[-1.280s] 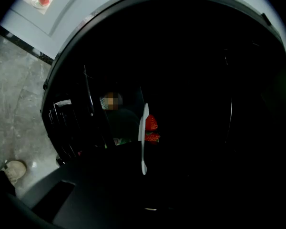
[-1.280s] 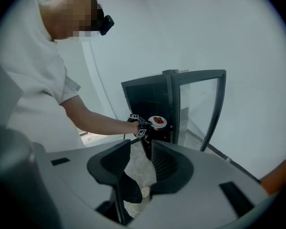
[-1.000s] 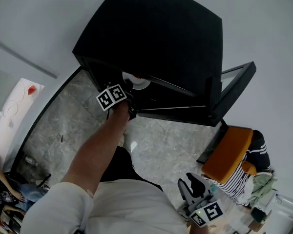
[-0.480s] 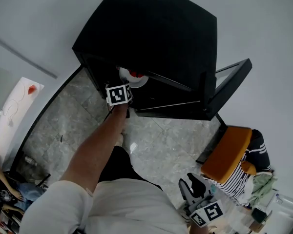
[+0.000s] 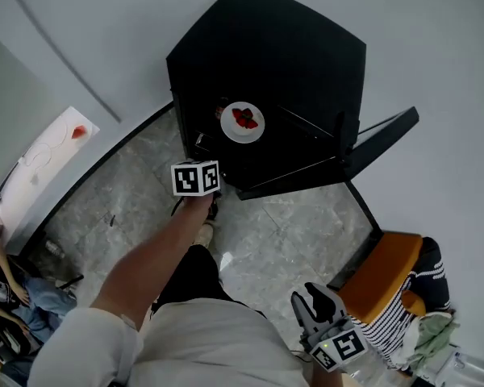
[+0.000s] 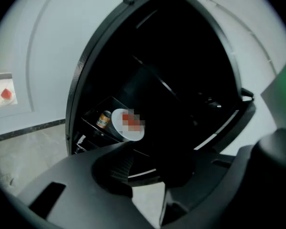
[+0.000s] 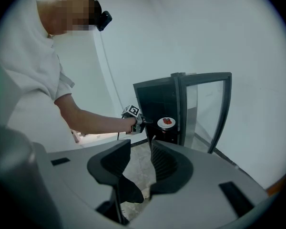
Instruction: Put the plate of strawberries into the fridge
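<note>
The white plate of strawberries (image 5: 243,122) rests on a shelf inside the black fridge (image 5: 266,63), whose glass door (image 5: 381,139) stands open to the right. My left gripper (image 6: 145,163) hangs in front of the fridge, short of the plate (image 6: 128,124). Its jaws are opening and hold nothing. Its marker cube (image 5: 195,177) hides the fingers from the head camera. The right gripper view shows the left gripper (image 7: 142,123) just left of the plate (image 7: 166,122). My right gripper (image 7: 140,161) is low by my right side, jaws slightly apart and empty.
A small can (image 6: 104,119) stands on the shelf beside the plate. An orange chair (image 5: 381,266) with striped clothing is at the lower right. A white table (image 5: 44,156) lies along the left wall, with a seated person (image 5: 8,297) below it. The floor is grey marble (image 5: 129,192).
My left gripper has let go of the plate and drawn back out of the fridge. The plate stays on the shelf. The right gripper has barely moved.
</note>
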The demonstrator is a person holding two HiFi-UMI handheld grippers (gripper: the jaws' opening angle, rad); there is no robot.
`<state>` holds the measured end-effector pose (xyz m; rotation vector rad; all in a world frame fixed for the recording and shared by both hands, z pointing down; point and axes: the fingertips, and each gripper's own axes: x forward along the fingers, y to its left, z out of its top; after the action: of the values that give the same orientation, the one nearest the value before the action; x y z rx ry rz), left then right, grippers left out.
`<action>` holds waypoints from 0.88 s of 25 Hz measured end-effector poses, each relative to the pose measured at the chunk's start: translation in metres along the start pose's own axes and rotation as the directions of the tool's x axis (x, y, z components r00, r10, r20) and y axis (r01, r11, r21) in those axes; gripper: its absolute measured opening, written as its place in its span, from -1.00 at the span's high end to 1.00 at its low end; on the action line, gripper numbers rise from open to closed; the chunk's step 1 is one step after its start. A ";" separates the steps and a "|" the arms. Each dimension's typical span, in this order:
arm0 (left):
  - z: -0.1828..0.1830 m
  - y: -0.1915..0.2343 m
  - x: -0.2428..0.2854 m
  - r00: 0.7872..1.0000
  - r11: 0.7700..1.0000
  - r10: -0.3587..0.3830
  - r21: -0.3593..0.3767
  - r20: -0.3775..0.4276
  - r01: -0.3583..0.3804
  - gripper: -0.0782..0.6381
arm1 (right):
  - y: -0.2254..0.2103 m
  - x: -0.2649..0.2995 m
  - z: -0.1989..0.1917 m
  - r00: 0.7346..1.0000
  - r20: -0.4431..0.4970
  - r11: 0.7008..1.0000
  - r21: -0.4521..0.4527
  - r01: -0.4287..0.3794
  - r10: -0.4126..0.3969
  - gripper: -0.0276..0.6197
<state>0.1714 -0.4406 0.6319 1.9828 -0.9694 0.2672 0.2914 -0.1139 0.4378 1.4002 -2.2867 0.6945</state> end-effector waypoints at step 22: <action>-0.176 -0.139 -0.307 0.946 0.944 -0.322 0.066 -0.014 0.323 0.75 | 0.111 -0.095 -0.067 0.959 0.132 0.957 -0.185 -0.223 0.249 0.81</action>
<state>0.0957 -0.0963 0.4888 2.1644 -0.6251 0.1199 0.2372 0.0355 0.4164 1.1500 -2.5962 0.4599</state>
